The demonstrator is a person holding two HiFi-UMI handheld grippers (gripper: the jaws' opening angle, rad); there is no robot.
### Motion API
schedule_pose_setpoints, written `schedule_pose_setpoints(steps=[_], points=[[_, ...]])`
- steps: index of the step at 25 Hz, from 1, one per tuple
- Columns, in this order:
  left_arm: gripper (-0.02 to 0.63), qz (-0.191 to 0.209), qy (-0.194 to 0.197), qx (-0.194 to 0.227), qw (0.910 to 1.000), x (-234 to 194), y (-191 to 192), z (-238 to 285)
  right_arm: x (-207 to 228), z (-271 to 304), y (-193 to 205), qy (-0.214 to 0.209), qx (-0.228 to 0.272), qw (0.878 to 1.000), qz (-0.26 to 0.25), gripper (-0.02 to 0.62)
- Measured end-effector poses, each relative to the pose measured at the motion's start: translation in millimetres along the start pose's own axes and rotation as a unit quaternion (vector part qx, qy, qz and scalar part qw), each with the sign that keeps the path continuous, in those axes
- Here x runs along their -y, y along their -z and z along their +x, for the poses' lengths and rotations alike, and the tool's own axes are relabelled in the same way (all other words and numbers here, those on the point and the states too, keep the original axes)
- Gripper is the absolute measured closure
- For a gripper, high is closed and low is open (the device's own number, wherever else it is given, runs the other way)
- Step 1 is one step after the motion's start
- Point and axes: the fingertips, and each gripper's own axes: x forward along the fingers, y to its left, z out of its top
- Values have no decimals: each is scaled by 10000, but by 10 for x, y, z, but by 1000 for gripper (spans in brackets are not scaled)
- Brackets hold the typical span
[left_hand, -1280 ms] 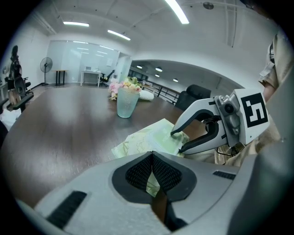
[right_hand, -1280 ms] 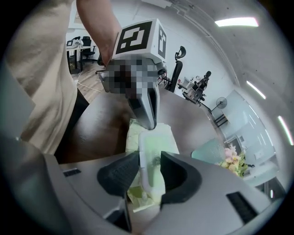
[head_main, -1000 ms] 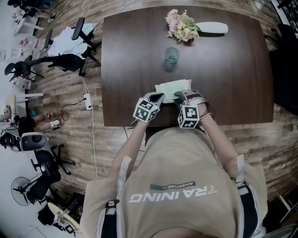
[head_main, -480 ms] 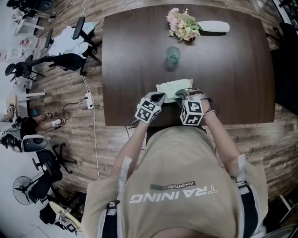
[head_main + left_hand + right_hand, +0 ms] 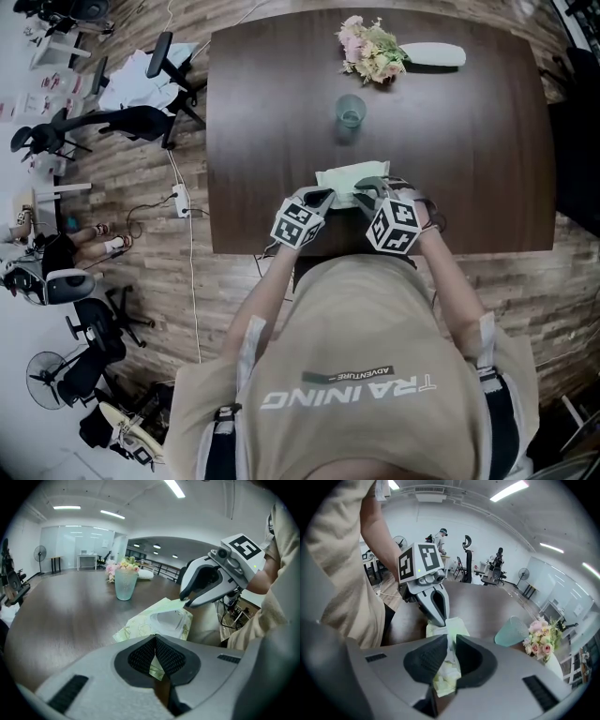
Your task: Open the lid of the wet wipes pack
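One wipes pack (image 5: 349,176) lies on the dark table (image 5: 469,141), its near edge pinched between the left gripper's (image 5: 155,639) pressed-together fingers. The right gripper (image 5: 451,645), jaws just closing, nips the raised lid (image 5: 165,604). Beyond the fingertips stand one cup (image 5: 350,111) and one bunch of flowers (image 5: 370,49). The floor (image 5: 141,262) is plank.

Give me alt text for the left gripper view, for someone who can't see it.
The left gripper pinches the near edge of a green wet wipes pack on a dark table, while the right gripper, whose jaws have just been closing, holds the pack's lid flap up. A teal tumbler and flowers stand behind.
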Motion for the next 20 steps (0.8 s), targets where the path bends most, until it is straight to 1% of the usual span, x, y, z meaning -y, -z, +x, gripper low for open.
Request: schedule_pose_setpoints(steps=[9,15,20], points=[[597,66,15,-167,9998,12,-4,-10,292,-78,-123,239,385,9980,443,547],[597,93,50,-296,9995,9,-2,5,507,-45,-157,362,608,9943,797,546],[597,24,87,-320,9994,-6,-5,16,634,15,-160,318,623,9945,782,546]])
